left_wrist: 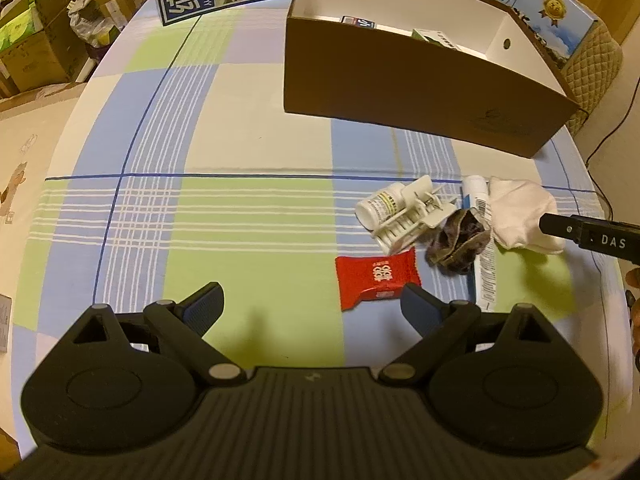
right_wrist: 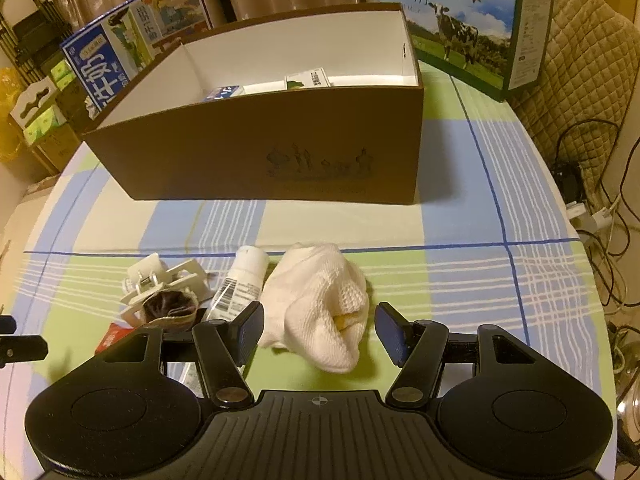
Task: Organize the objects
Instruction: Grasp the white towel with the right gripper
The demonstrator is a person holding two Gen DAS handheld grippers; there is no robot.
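Two milk cartons point(right_wrist: 460, 28) stand behind the brown box point(right_wrist: 280, 152), both printed with large Chinese characters for pure milk; the one on the right shows a cow and a gold medal. On the black bar of the right gripper point(right_wrist: 318, 334), seen from the left camera, the letters "DAS" can be read. The red packet point(left_wrist: 376, 280) carries white Chinese writing, too small to make out. The small white bottle point(left_wrist: 378, 204) has a yellow-striped label, and the white tube point(right_wrist: 240, 284) shows a barcode and fine print that cannot be read.

Inside the box, only the tops of a blue-and-white package point(right_wrist: 224, 92) and a green-and-white one point(right_wrist: 308, 79) show above the wall. The dark cloth pouch point(left_wrist: 456, 240) lies partly over the white plastic clip point(left_wrist: 412, 216), and the right gripper's body covers most of the red packet in its own view.

The white sock point(right_wrist: 320, 304) lies on the checked tablecloth point(right_wrist: 460, 232), in front of the box, right between the right gripper's half-open fingers point(right_wrist: 250, 332), which do not touch it. The left gripper point(left_wrist: 312, 306) stands wide open and holds nothing, with the red packet just inside its right finger.
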